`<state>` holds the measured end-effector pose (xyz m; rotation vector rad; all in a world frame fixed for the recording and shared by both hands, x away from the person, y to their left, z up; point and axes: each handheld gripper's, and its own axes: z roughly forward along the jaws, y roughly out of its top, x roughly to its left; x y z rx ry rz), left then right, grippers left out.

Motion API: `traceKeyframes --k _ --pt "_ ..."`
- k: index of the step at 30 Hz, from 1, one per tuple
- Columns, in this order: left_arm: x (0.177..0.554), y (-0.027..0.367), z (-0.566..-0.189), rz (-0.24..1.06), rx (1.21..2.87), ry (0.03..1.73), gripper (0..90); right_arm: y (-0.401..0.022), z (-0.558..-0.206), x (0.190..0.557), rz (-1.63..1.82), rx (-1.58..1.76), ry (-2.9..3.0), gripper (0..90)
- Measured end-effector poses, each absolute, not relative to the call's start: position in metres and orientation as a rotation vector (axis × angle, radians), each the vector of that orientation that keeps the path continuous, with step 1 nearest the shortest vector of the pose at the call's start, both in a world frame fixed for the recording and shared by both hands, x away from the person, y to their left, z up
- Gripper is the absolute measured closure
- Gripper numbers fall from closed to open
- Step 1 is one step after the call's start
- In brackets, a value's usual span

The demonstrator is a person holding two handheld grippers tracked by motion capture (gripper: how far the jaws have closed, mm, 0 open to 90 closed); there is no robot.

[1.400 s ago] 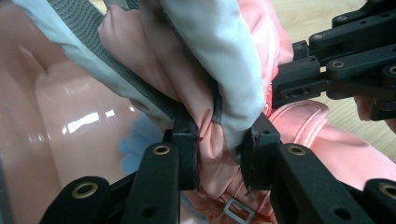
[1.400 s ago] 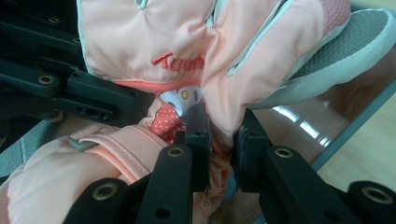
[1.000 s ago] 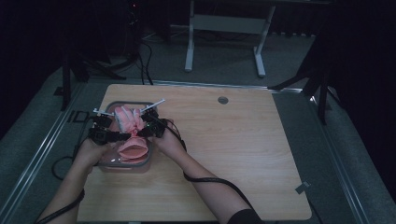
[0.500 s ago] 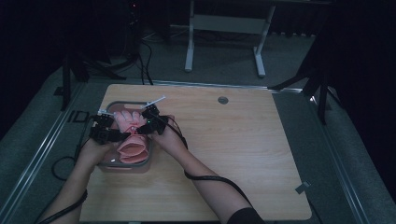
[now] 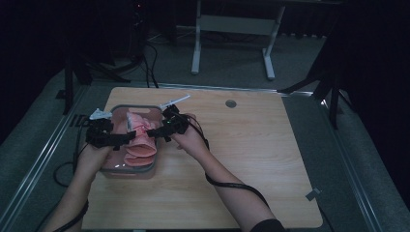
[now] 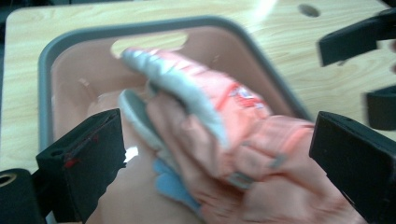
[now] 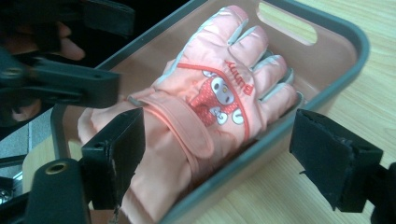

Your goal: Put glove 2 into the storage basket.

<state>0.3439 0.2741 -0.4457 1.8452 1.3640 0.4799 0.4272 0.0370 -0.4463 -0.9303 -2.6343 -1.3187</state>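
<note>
Pink glove (image 6: pixel 219 140) blurred, cuff cropped

The desk (image 5: pixel 251 159) is light wood with rounded corners, and a small round grommet (image 5: pixel 230 103) sits near its far edge. Grey carpet (image 5: pixel 367 159) surrounds it. A metal rail (image 5: pixel 34 169) runs along the floor at the left. Beyond the desk stands a white frame (image 5: pixel 232 29) on two legs, with dark cables (image 5: pixel 147 58) trailing left of it.
</note>
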Motion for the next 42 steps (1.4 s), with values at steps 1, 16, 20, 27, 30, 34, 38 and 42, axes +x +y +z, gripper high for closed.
traceKeyframes --k 1,16,20,27,30,34,38,42 --pt "0.34 0.27 -0.443 0.495 1.859 1.346 3.7 0.034 -0.446 0.426 -1.323 -0.926 -2.637 18.2" --pt "0.309 0.213 -0.411 0.475 1.881 1.119 3.7 -0.01 -0.44 0.416 -1.365 -0.934 -2.65 18.3" --pt "0.304 0.194 -0.41 0.46 1.899 1.062 3.8 -0.021 -0.44 0.414 -1.362 -0.938 -2.663 18.4" --pt "0.298 0.163 -0.414 0.417 1.926 0.981 3.8 -0.039 -0.442 0.412 -1.36 -0.962 -2.67 18.4" --pt "0.295 0.142 -0.419 0.386 1.951 0.931 3.8 -0.05 -0.446 0.411 -1.351 -0.965 -2.681 18.4" --pt "0.293 0.129 -0.426 0.365 1.955 0.899 3.8 -0.057 -0.449 0.409 -1.349 -0.968 -2.685 18.4" --pt "0.292 0.118 -0.434 0.341 1.965 0.865 3.7 -0.07 -0.458 0.405 -1.34 -0.978 -2.696 18.4" --pt "0.289 0.106 -0.444 0.299 1.977 0.83 3.7 -0.083 -0.467 0.402 -1.337 -0.989 -2.699 18.4"
